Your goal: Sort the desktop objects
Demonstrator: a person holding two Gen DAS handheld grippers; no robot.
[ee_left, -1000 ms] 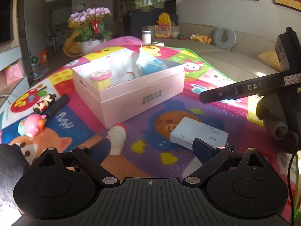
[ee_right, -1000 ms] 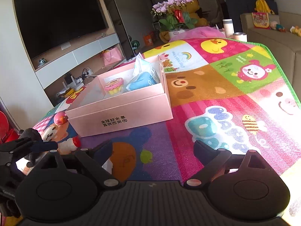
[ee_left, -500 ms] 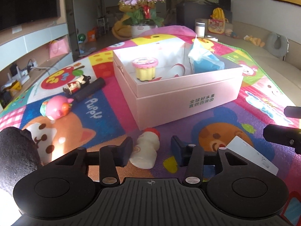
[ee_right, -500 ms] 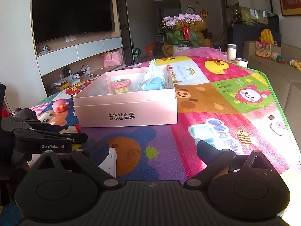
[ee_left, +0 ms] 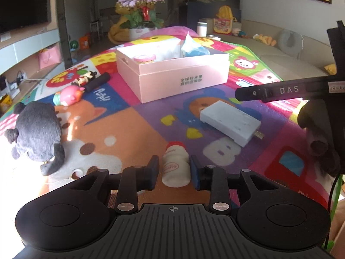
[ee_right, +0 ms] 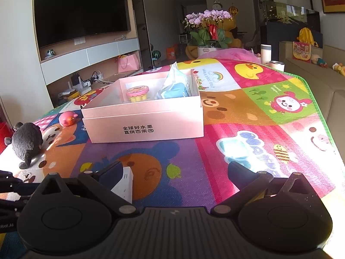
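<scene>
A small white drink bottle [ee_left: 175,165] with a red cap lies on its side between the fingers of the left gripper [ee_left: 174,171]. The pads sit close on both flanks; whether they press it yet is hard to tell, so the grasp is probably just forming. It lies near the front of a bright cartoon play mat [ee_left: 133,129], well short of the open pink box [ee_left: 172,73] where sorted things go; a pink-lidded yellow cup [ee_right: 137,92] and a blue tissue pack [ee_right: 174,88] already sit inside. The right gripper [ee_right: 179,172] hangs spread wide and empty, beside a white adapter block [ee_left: 229,123], likely waiting its turn. A black plush toy [ee_left: 37,133] and a pink piglet toy [ee_left: 69,95] lie unsorted to the left. Beyond are a television [ee_right: 82,10], potted orchids [ee_right: 208,28] and a beige sofa [ee_left: 286,58].
</scene>
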